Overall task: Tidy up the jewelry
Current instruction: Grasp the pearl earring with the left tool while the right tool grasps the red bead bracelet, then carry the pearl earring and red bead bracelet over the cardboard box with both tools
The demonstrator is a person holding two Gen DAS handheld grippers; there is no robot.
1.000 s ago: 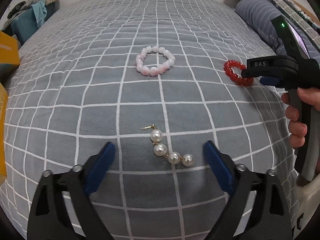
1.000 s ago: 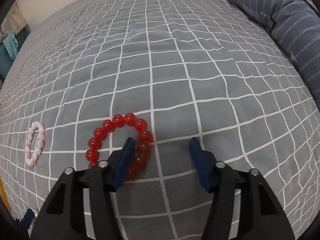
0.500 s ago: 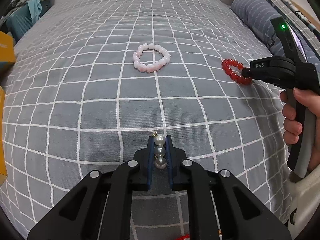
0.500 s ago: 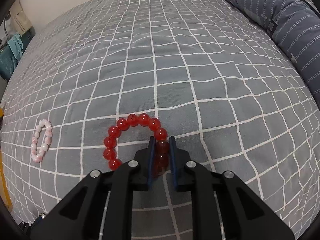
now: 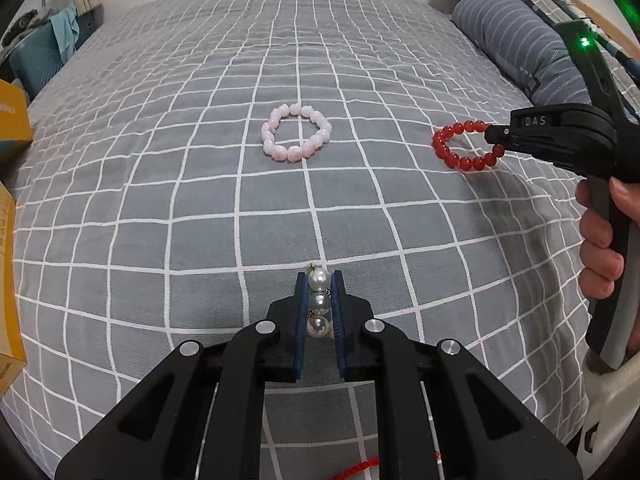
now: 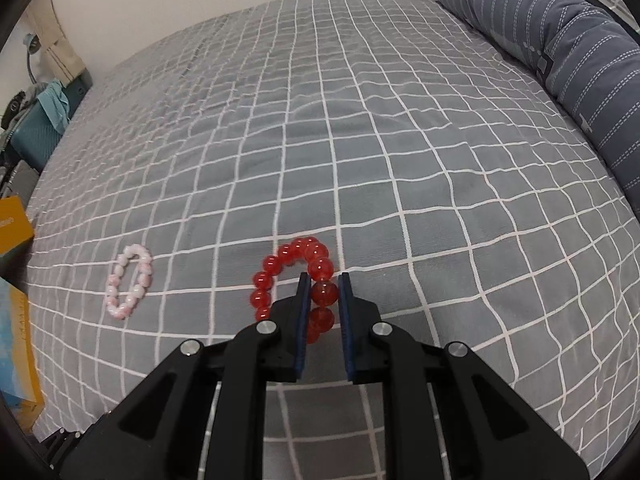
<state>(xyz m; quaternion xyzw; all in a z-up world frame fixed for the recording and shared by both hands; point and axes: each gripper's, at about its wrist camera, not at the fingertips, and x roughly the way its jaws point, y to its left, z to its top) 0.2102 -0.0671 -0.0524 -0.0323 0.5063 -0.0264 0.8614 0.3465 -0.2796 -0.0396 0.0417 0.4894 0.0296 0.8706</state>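
My left gripper (image 5: 319, 280) is shut on a short string of white pearls (image 5: 319, 304) with a small gold clasp, held just above the grey checked bedspread. My right gripper (image 6: 323, 280) is shut on a red bead bracelet (image 6: 296, 276) and holds it lifted off the bed; it also shows in the left wrist view (image 5: 500, 140), with the red bracelet (image 5: 456, 152) hanging from its tips. A pink bead bracelet (image 5: 296, 138) lies flat on the bed in the middle; it also shows in the right wrist view (image 6: 128, 286).
A striped blue-grey pillow (image 6: 580, 60) lies along the right side of the bed. Yellow boxes (image 5: 12, 128) stand at the left edge. A teal case with clothes (image 6: 36, 136) stands beyond the bed's far left corner.
Both grippers went from open to shut, the left on the pearls, the right on the red bracelet. Both have since lifted their pieces off the bedspread.
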